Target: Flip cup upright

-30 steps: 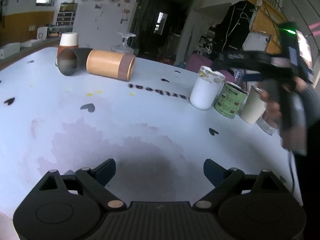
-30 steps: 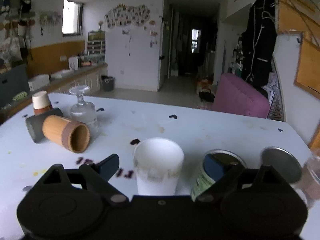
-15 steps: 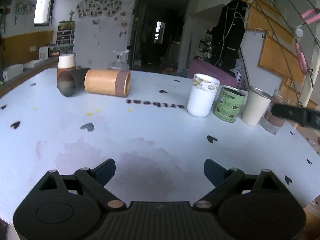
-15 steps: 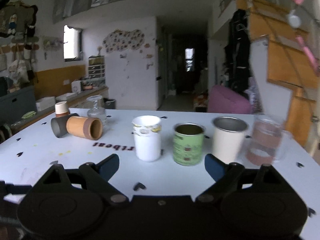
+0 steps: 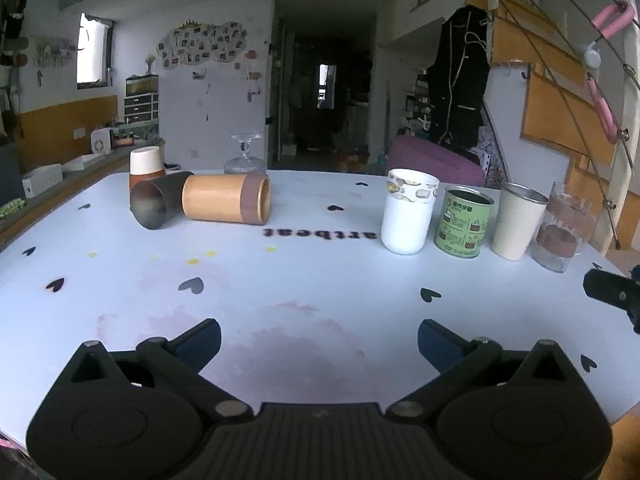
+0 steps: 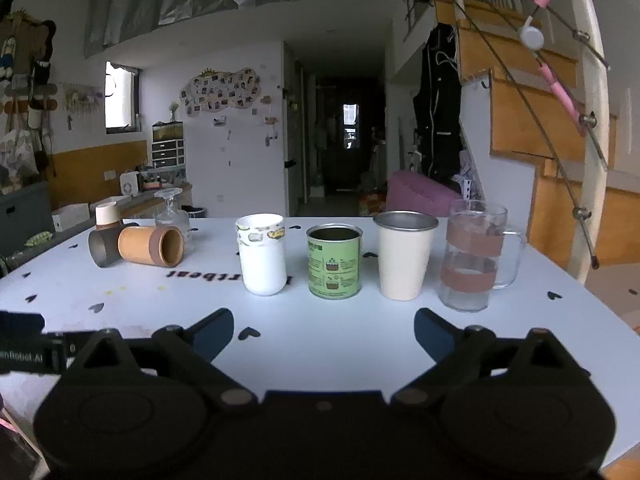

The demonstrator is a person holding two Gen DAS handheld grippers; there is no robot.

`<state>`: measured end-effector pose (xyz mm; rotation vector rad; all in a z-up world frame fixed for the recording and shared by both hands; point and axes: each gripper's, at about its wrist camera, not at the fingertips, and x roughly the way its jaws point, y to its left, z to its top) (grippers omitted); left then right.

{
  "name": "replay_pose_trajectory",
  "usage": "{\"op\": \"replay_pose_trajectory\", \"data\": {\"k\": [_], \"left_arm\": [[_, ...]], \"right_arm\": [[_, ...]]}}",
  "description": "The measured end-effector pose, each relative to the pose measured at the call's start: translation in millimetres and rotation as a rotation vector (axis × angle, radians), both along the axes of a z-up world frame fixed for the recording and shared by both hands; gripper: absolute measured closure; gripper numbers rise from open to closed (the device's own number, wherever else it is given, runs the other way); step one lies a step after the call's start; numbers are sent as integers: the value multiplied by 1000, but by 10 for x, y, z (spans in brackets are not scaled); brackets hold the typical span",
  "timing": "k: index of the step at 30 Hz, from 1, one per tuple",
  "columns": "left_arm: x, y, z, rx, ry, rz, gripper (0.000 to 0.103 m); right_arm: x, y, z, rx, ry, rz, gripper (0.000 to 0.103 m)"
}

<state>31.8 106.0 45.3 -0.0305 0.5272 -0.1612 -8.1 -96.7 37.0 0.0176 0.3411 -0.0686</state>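
Bamboo cup [image 5: 226, 199] on side, hiding dark cup's [image 5: 154, 204] base.

The black two-finger left gripper [image 5: 319, 338] hangs level with its 2 blue-tipped fingers [image 5: 202, 338] spread wide, gripping nothing. The matching black right gripper [image 6: 324, 330] does likewise.

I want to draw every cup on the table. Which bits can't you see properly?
- Brown-and-white cup, left wrist view: its lower half sits behind the dark cup.
- Upside-down glass, right wrist view: its bottom is behind the bamboo cup.
- Green tin print: too small to read.
- Right gripper, left wrist view: cut off by the edge.
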Motion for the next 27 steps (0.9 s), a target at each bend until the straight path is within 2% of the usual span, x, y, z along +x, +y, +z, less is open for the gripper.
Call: {"op": "replay_pose_trajectory", "data": {"k": [3,12,27], "left_arm": [[-24,-20,20,10,-16,-7,0],[-109,-58,65,25,-56,-26,0],[-119,-58,75,25,-62,-24,0]], "right_arm": [[-42,25,-15,-18,-1,-2,0],[-60,46,-59,-19,16,1,0],[-55,52,-79,-17,22,-5,0]]}}
